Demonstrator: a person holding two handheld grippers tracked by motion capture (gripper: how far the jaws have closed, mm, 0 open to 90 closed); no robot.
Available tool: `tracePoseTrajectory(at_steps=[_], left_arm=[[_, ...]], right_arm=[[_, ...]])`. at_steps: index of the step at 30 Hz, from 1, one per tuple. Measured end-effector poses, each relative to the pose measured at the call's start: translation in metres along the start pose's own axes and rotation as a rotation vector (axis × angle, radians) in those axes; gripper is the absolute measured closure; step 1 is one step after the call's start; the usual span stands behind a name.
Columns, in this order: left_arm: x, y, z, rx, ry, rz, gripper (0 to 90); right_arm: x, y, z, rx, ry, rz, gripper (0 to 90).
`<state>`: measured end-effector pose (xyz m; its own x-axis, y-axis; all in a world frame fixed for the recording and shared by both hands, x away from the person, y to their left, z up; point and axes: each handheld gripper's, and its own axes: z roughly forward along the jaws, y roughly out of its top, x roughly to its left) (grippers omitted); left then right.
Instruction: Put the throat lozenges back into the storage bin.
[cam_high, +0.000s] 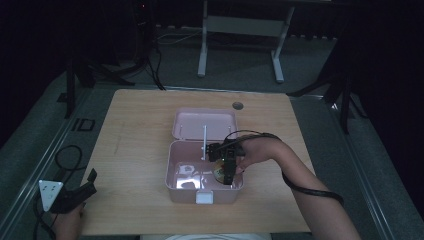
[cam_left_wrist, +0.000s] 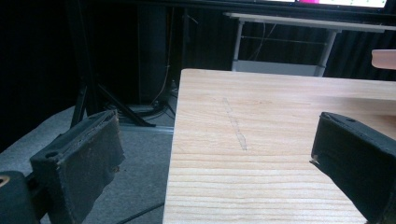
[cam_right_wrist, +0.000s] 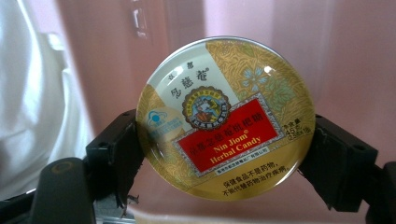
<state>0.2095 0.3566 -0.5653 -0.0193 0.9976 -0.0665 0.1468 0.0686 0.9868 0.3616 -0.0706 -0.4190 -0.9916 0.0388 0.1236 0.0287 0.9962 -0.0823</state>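
While my right tongs (cam_high: 229, 172) clamp the round candy tin (cam_right_wrist: 225, 119) inside the pink box (cam_high: 172, 187), my left tongs (cam_high: 75, 195) idle released, far left.

**Open jaws over a bare table corner**

The left gripper (cam_left_wrist: 219, 163) holds its two black jaws wide apart, one at the lower left of the frame, the other at the lower right, with nothing between them. The left jaw's pad looks worn and frayed. Between and beyond them lies the light wooden table (cam_left_wrist: 261, 121), whose left edge runs up the middle of the frame; a faint scratch (cam_left_wrist: 235, 125) crosses its grain. Grey floor (cam_left_wrist: 135, 163) shows at lower left. A white desk frame (cam_left_wrist: 285, 46) stands in the dark background at upper right, and a pink edge (cam_left_wrist: 384, 58) juts in at the far right.
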Motion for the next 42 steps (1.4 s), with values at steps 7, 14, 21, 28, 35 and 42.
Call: tracePoseTrajectory(at_steps=[7, 14, 21, 28, 35, 42], left_arm=[[0.0, 0.0, 0.0, 0.002, 0.0, 0.001, 2.4], [0.0, 0.0, 0.0, 0.002, -0.002, 0.003, 2.4], [0.0, 0.0, 0.0, 0.002, -0.006, 0.003, 2.4], [0.0, 0.0, 0.0, 0.001, -0.01, 0.001, 2.4], [0.0, 0.0, 0.0, 0.001, -0.011, 0.001, 2.4], [0.0, 0.0, 0.0, 0.002, -0.013, 0.0, 2.4]], right_arm=[[-0.006, -0.001, 0.018, 0.02, 0.011, 0.008, 20.3], [-0.008, 0.001, 0.029, 0.014, -0.009, -0.003, 20.3], [-0.007, 0.009, 0.037, 0.026, -0.011, -0.027, 20.3], [-0.008, 0.016, 0.055, 0.084, -0.024, -0.053, 20.2], [-0.008, 0.015, 0.057, 0.096, -0.013, -0.048, 20.0], [-0.008, 0.015, 0.056, 0.1, -0.003, -0.038, 19.7]])
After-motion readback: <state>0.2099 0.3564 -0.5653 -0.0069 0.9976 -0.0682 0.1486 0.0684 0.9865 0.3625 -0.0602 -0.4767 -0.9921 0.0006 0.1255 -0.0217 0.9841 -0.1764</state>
